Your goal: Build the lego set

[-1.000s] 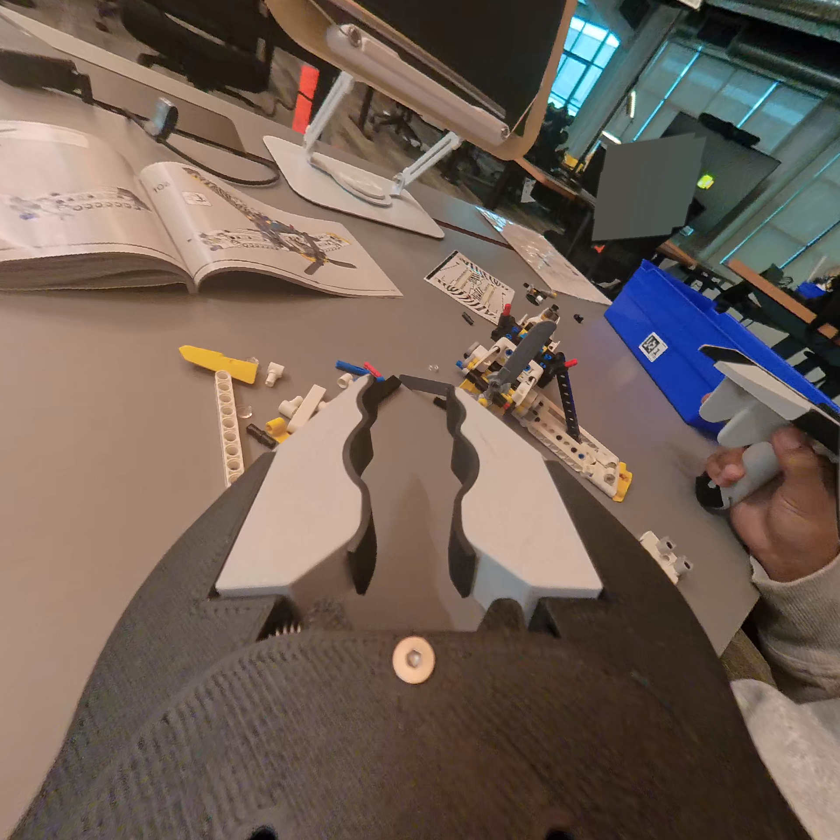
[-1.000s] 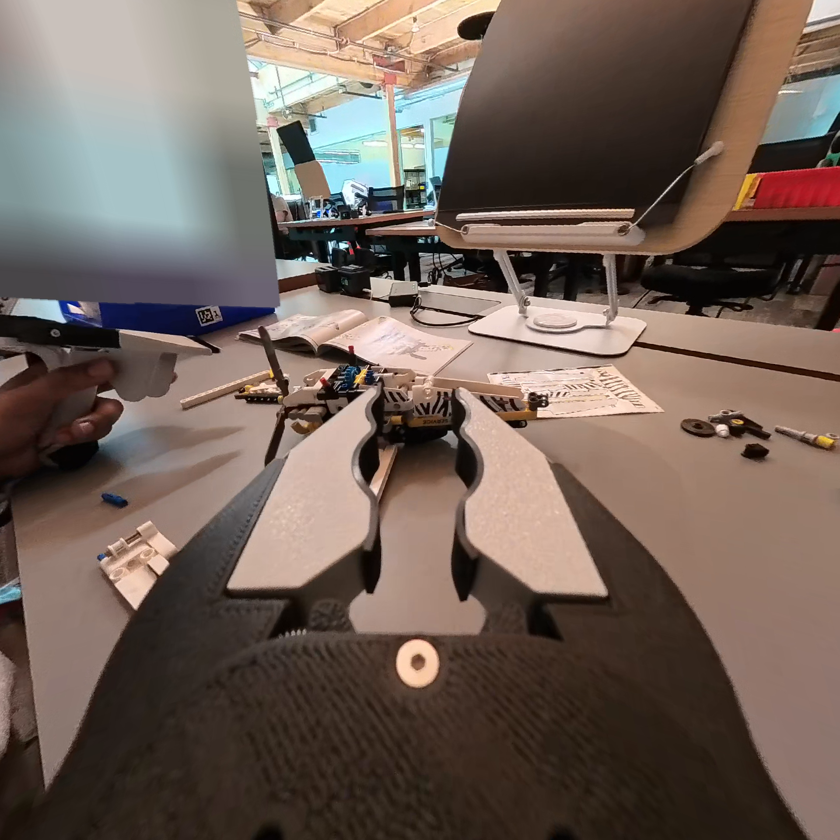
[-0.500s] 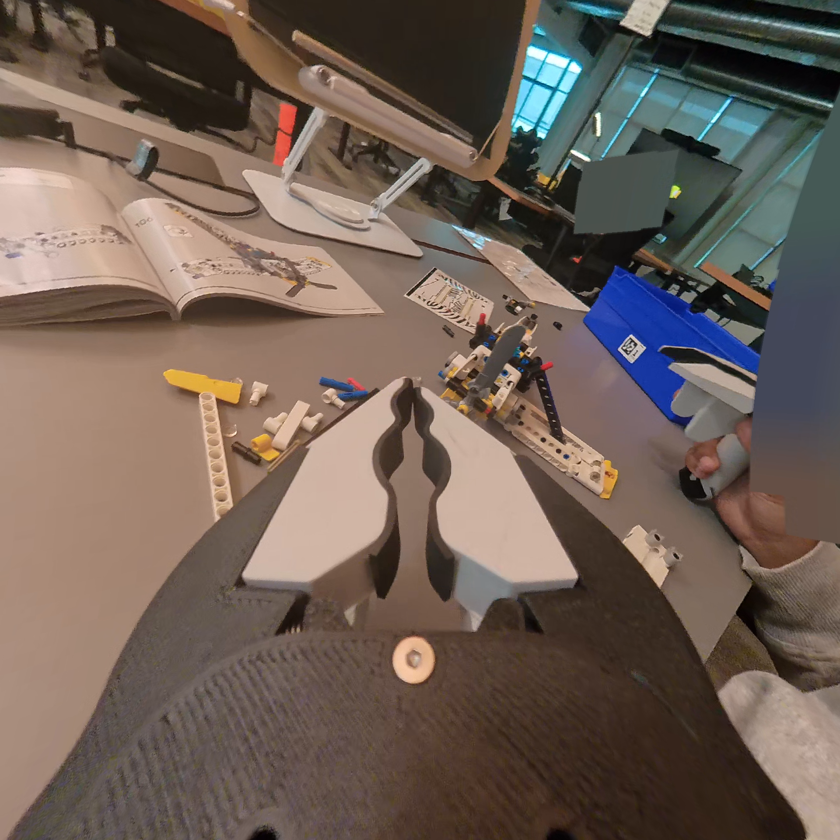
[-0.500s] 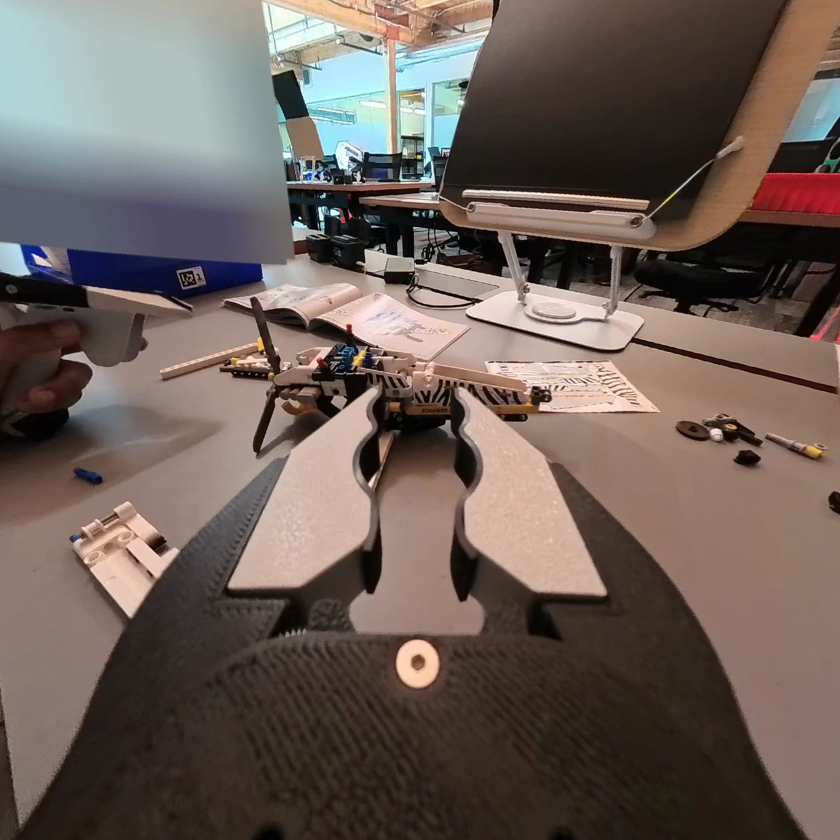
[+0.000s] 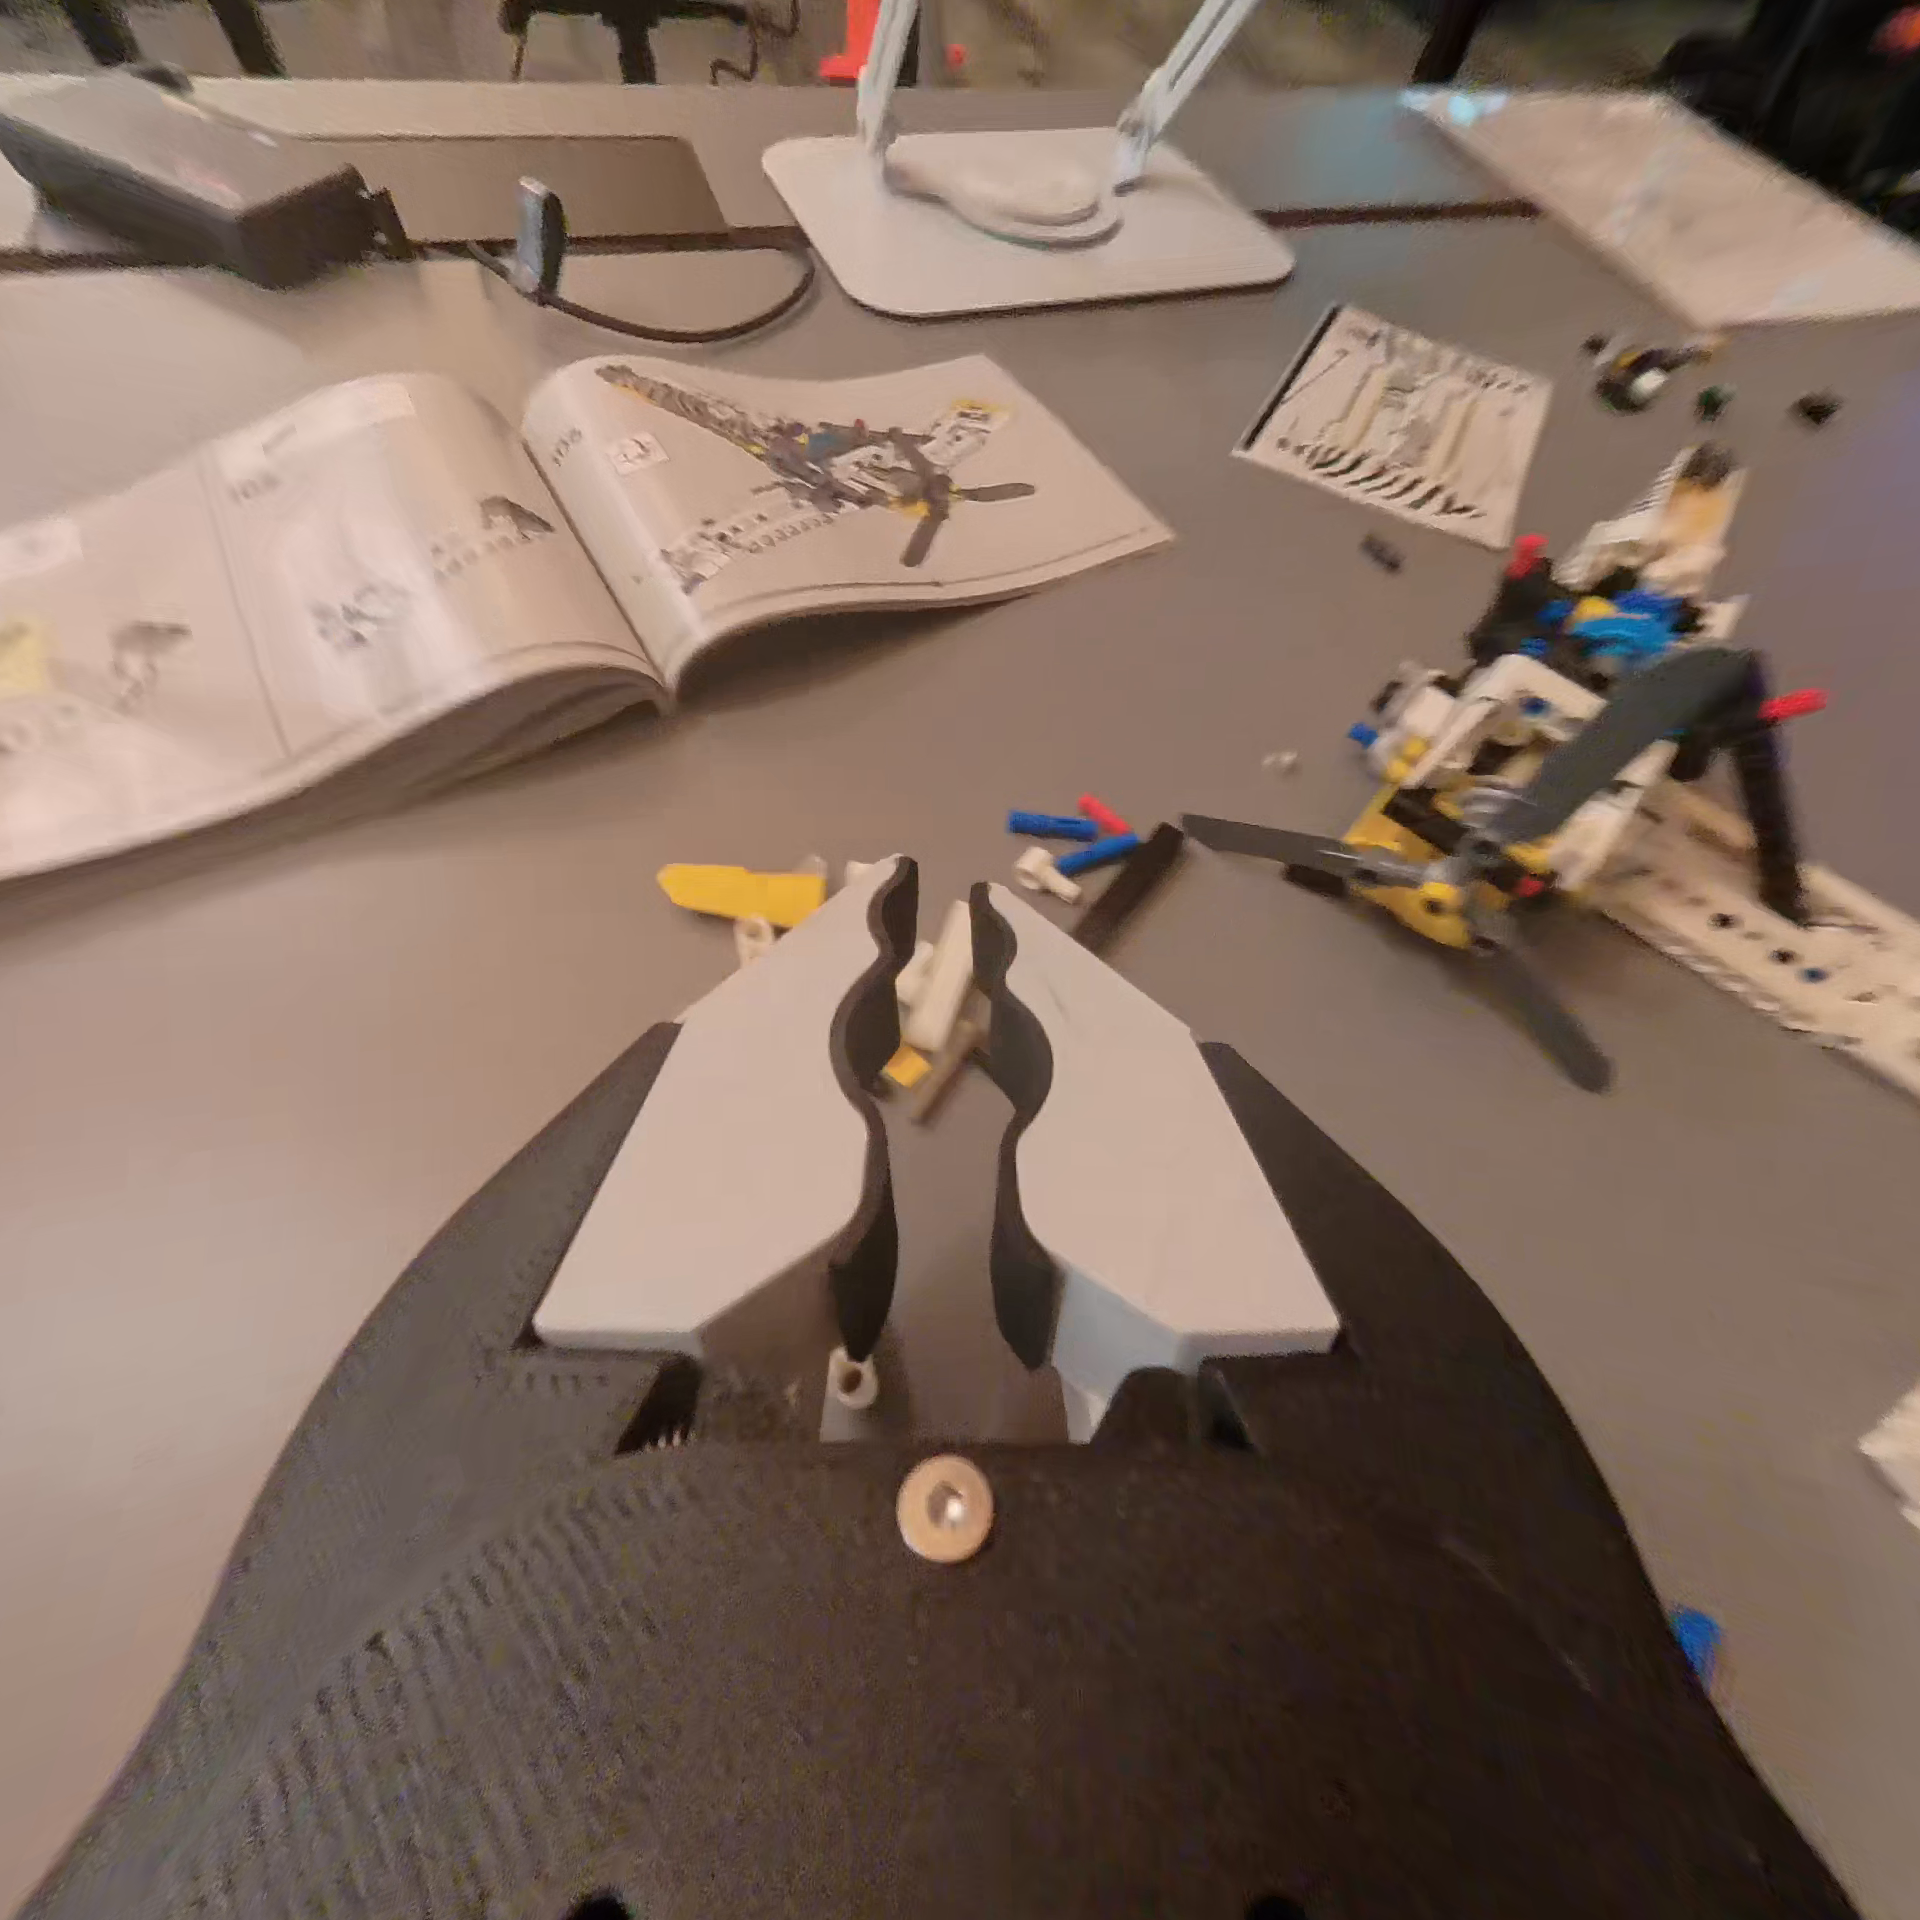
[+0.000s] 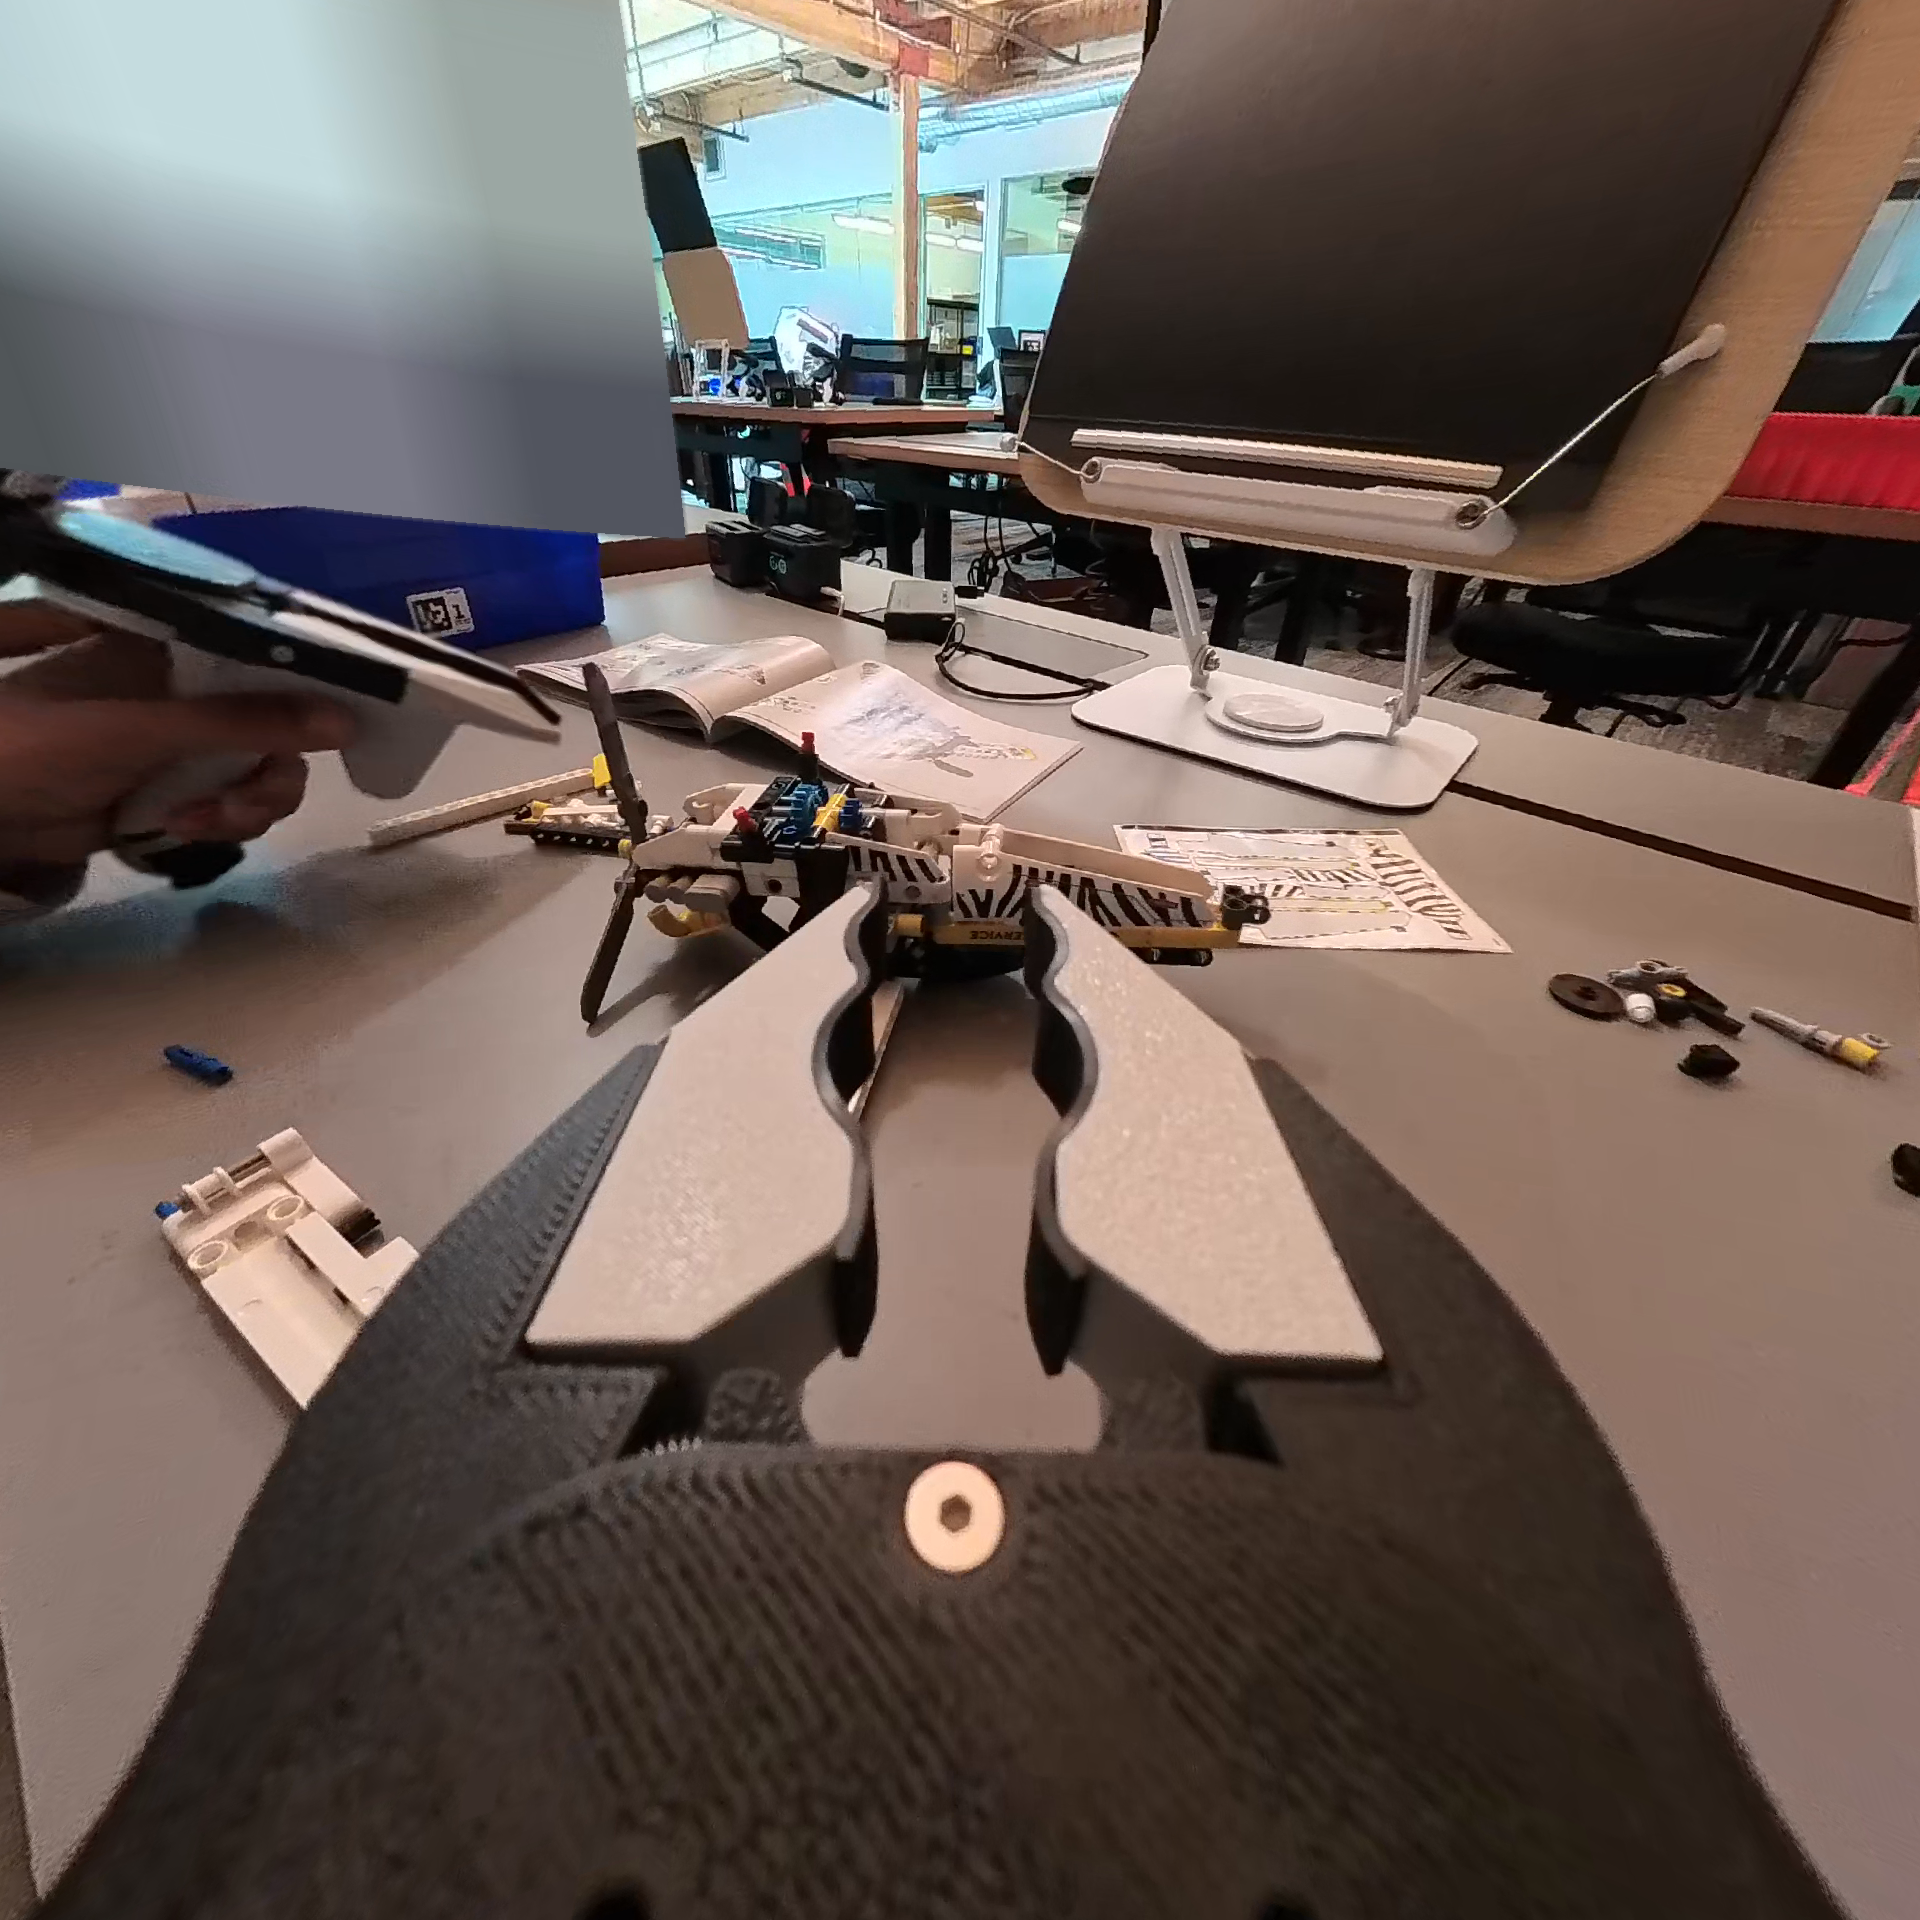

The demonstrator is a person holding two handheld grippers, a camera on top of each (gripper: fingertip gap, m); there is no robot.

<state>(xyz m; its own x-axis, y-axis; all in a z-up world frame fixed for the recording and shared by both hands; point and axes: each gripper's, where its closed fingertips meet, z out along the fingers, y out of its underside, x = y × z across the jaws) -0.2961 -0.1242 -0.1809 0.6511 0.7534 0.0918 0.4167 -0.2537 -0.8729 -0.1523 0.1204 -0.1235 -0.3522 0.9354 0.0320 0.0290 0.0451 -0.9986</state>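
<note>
The partly built lego plane (image 6: 810,842), white with zebra stripes and a grey propeller, stands on the grey table (image 6: 1455,1195). My right gripper (image 6: 951,920) is open and empty, its tips just short of the plane's fuselage. My left gripper (image 5: 943,896) is open by a narrow gap, low over a small pile of loose pieces. A white piece (image 5: 940,987) shows in that gap; I cannot tell whether the fingers touch it. The plane (image 5: 1538,748) lies to the right of it. A hand holds the left gripper (image 6: 312,675) at the left of the right wrist view.
An open instruction booklet (image 5: 623,520) lies far left, a sticker sheet (image 5: 1392,426) and a tablet stand base (image 5: 1029,229) beyond. Yellow piece (image 5: 743,894), blue pins (image 5: 1049,826) and a black beam (image 5: 1127,883) lie by the left tips. White panel assembly (image 6: 281,1247), small black parts (image 6: 1662,1008), blue bin (image 6: 416,571). About 30 centimeters separates my left fingertips from my right.
My left gripper narrowed from wide open to a small gap and swung down and left over the loose pieces. My right gripper stayed open and crept closer to the plane.
</note>
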